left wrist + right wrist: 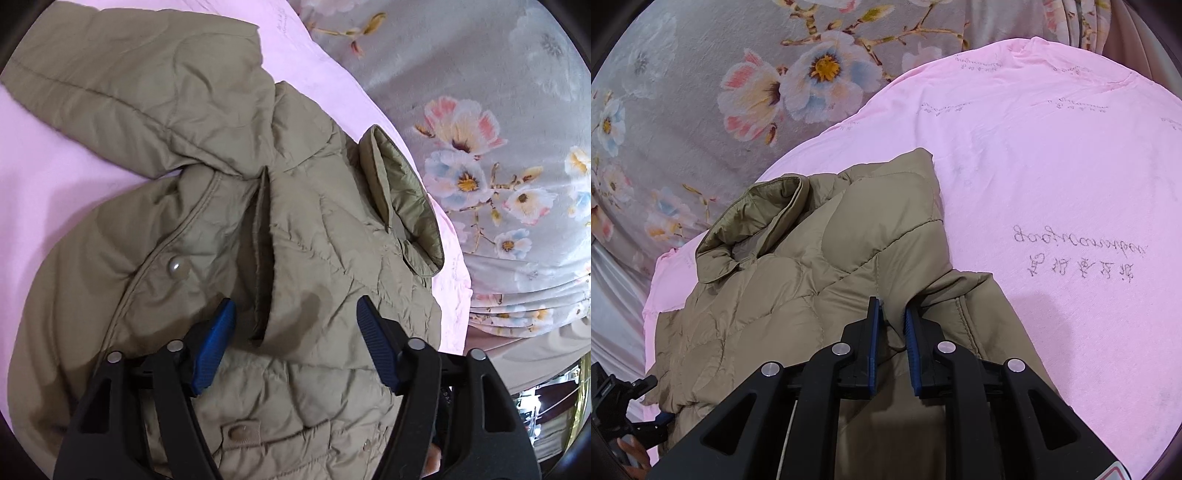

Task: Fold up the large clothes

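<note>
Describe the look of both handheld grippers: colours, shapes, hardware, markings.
Both match: the left gripper and right gripper have matte black, triangular cut-out linkage arms joined by round silver pins, each ending in narrow fingers faced with ribbed blue pads. No cables are clearly visible. A red-and-white label edge shows on the right body.

The jacket (229,206) lies on the sheet (55,192), which lies over the floral cover (480,74). In the left wrist view its sleeve (129,85) runs to 10 o'clock, the collar (402,192) sits at 2 o'clock, and the left gripper (295,325) is above the front. In the right wrist view the right gripper (893,314) sits on a fold, collar at 10 o'clock, sheet print (1078,254) at 3 o'clock.
</note>
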Action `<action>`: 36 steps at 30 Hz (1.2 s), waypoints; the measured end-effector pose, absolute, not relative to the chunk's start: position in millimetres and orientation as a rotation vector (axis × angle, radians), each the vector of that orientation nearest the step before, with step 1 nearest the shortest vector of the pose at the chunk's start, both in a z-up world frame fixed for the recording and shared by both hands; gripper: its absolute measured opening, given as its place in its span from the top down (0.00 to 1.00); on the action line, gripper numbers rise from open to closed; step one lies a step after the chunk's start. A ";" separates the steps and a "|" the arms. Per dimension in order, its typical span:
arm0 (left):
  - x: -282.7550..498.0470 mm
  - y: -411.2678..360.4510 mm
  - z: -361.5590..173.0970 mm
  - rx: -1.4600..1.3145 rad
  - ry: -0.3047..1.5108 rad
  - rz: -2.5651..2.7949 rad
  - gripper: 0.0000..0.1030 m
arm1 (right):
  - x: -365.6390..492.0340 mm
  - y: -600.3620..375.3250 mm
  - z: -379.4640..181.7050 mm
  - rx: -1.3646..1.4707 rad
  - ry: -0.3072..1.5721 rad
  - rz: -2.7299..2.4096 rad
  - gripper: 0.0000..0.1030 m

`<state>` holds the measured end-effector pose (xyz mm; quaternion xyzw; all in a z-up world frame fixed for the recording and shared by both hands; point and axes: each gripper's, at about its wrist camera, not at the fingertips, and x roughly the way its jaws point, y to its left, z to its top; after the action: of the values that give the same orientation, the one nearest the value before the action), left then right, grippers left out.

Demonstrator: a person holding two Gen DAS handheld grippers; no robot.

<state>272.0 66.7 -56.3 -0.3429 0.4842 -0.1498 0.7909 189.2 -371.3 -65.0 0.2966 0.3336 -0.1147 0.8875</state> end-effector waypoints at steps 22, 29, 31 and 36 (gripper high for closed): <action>279.0 19.9 -54.4 -0.050 0.871 -0.067 0.85 | 198.5 -357.9 -56.2 0.450 0.786 -0.314 0.84; 254.4 22.2 20.6 -0.060 0.734 -0.076 0.68 | 180.2 -317.5 10.9 0.360 0.661 -0.280 0.80; 259.2 4.2 33.1 -0.061 0.714 -0.121 0.60 | 196.0 -293.2 27.7 0.322 0.662 -0.210 0.80; 291.1 -52.7 -4.3 0.029 0.761 -0.167 0.60 | 241.2 -239.0 21.1 0.210 0.742 -0.120 0.80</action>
<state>291.1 -52.7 -4.3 0.0143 0.3709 -0.0815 0.9250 241.2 -239.0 21.1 0.1023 0.3615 -0.0583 0.9249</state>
